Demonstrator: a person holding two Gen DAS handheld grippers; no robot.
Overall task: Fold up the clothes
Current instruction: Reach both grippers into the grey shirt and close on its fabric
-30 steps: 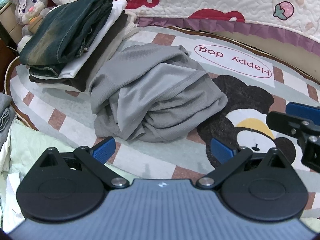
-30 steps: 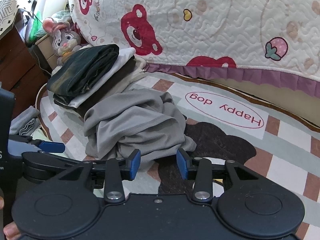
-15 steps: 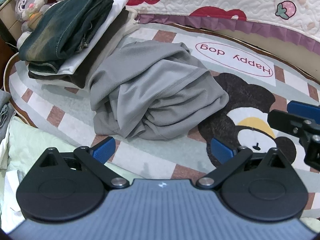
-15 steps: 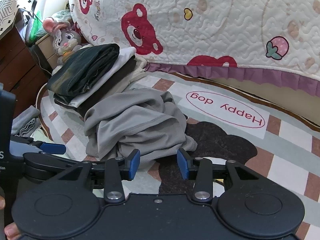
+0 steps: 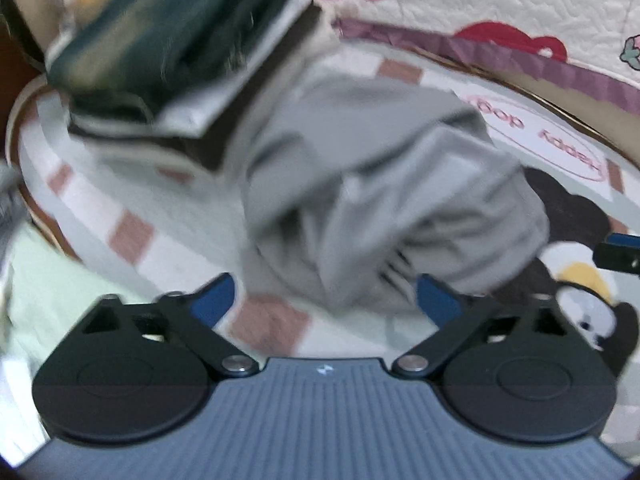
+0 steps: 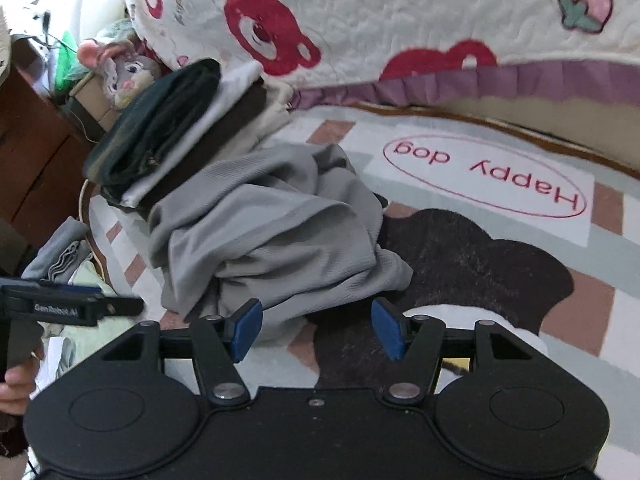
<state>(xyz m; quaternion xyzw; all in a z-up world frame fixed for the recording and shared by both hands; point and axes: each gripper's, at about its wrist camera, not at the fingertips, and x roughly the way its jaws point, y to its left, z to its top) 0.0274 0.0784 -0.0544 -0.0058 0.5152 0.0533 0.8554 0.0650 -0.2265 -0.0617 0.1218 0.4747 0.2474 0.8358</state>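
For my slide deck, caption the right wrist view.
Open right tongs poised before a crumpled grey garment on the rug, folded stack behind.

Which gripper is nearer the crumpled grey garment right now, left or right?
Roughly level; left looks marginally nearer. The left gripper is open with the grey garment reaching between its fingertips. The right gripper is open at the garment's near edge.

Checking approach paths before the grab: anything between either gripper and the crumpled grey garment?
Nothing visible. The left gripper is open, with the grey garment directly ahead over bare rug. The right gripper is open too, the garment's near edge just beyond its fingers. The folded stack sits behind the garment.
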